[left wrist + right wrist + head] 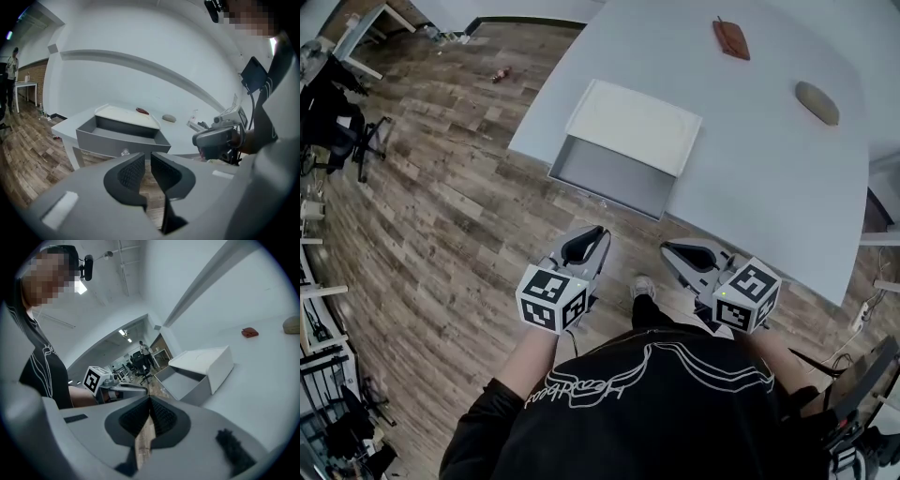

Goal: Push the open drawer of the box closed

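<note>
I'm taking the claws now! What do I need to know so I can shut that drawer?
Left claw: slightly open, empty, in the air short of the drawer.
Right claw: shut, empty, beside the left one, touching nothing.
Things: the white box sits on the table. Its grey drawer is pulled out toward you, at the table's near edge.
Done: nothing yet, the drawer is fully open.
Left: bring a claw up to the drawer front and push it straight in until it is closed.
</note>
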A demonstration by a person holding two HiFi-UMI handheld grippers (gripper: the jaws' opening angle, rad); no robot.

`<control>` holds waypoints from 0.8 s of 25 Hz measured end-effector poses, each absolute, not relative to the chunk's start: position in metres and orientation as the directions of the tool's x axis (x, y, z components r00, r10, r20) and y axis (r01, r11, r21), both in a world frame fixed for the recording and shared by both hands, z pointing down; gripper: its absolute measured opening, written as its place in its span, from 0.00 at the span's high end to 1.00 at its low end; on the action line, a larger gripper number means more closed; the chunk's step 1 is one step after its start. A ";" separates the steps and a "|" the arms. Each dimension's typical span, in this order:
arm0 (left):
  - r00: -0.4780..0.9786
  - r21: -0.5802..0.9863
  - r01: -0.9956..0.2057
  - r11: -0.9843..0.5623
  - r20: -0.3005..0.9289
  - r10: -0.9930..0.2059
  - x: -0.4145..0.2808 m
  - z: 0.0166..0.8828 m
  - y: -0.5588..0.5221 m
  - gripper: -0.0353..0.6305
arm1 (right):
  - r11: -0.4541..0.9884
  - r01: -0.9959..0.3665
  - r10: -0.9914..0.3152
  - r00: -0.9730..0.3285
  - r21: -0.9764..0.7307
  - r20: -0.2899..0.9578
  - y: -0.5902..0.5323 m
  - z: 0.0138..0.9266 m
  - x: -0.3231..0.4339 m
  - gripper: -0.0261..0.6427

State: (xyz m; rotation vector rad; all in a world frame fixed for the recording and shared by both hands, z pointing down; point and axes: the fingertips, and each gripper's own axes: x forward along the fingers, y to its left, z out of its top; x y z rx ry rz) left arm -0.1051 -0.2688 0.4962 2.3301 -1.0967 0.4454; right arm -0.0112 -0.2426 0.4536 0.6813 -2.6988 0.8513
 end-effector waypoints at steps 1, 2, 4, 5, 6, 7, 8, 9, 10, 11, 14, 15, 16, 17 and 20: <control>0.609 0.310 -0.789 -0.530 0.506 -0.611 -0.107 0.503 -0.272 0.88 | 0.720 -0.496 -0.360 -0.865 -0.485 0.350 -0.244 0.456 -0.010 0.95; 0.600 0.306 -0.796 -0.523 0.515 -0.612 -0.109 0.508 -0.275 0.86 | 0.717 -0.498 -0.359 -0.864 -0.488 0.353 -0.244 0.458 -0.009 0.95; 0.589 0.305 -0.804 -0.511 0.530 -0.610 -0.112 0.515 -0.281 0.82 | 0.711 -0.500 -0.356 -0.862 -0.494 0.360 -0.246 0.459 -0.008 0.95; 0.586 0.306 -0.806 -0.507 0.537 -0.607 -0.113 0.519 -0.285 0.81 | 0.709 -0.501 -0.355 -0.862 -0.497 0.362 -0.248 0.459 -0.007 0.95; 0.583 0.304 -0.808 -0.505 0.542 -0.605 -0.114 0.523 -0.289 0.80 | 0.707 -0.501 -0.353 -0.862 -0.500 0.365 -0.249 0.460 -0.006 0.95; 0.579 0.301 -0.810 -0.503 0.546 -0.605 -0.115 0.527 -0.293 0.78 | 0.705 -0.501 -0.352 -0.861 -0.502 0.367 -0.250 0.461 -0.005 0.95; 0.574 0.296 -0.813 -0.501 0.550 -0.606 -0.115 0.531 -0.297 0.77 | 0.703 -0.502 -0.351 -0.861 -0.504 0.368 -0.251 0.463 -0.005 0.95; 0.570 0.293 -0.816 -0.499 0.554 -0.606 -0.115 0.535 -0.301 0.77 | 0.701 -0.503 -0.350 -0.861 -0.506 0.370 -0.251 0.464 -0.004 0.95; 0.568 0.293 -0.817 -0.497 0.558 -0.606 -0.115 0.538 -0.304 0.76 | 0.698 -0.503 -0.349 -0.860 -0.509 0.372 -0.252 0.466 -0.003 0.95; 0.567 0.294 -0.818 -0.495 0.560 -0.604 -0.115 0.542 -0.307 0.76 | 0.697 -0.503 -0.347 -0.860 -0.512 0.373 -0.253 0.469 -0.003 0.95; 0.558 0.288 -0.824 -0.488 0.561 -0.612 -0.117 0.551 -0.317 0.76 | 0.694 -0.500 -0.338 -0.862 -0.518 0.379 -0.258 0.477 -0.005 0.95; 0.553 0.283 -0.828 -0.485 0.560 -0.617 -0.118 0.552 -0.320 0.76 | 0.692 -0.501 -0.336 -0.861 -0.519 0.383 -0.259 0.480 -0.004 0.95; 0.549 0.279 -0.830 -0.483 0.561 -0.620 -0.119 0.552 -0.321 0.76 | 0.691 -0.502 -0.334 -0.860 -0.521 0.386 -0.261 0.482 -0.004 0.95; 0.548 0.277 -0.831 -0.483 0.562 -0.620 -0.119 0.552 -0.322 0.76 | 0.691 -0.501 -0.332 -0.861 -0.522 0.386 -0.262 0.482 -0.004 0.95; 0.558 0.276 -0.822 -0.499 0.566 -0.606 -0.118 0.551 -0.322 0.79 | 0.691 -0.497 -0.329 -0.863 -0.525 0.383 -0.266 0.480 -0.003 0.95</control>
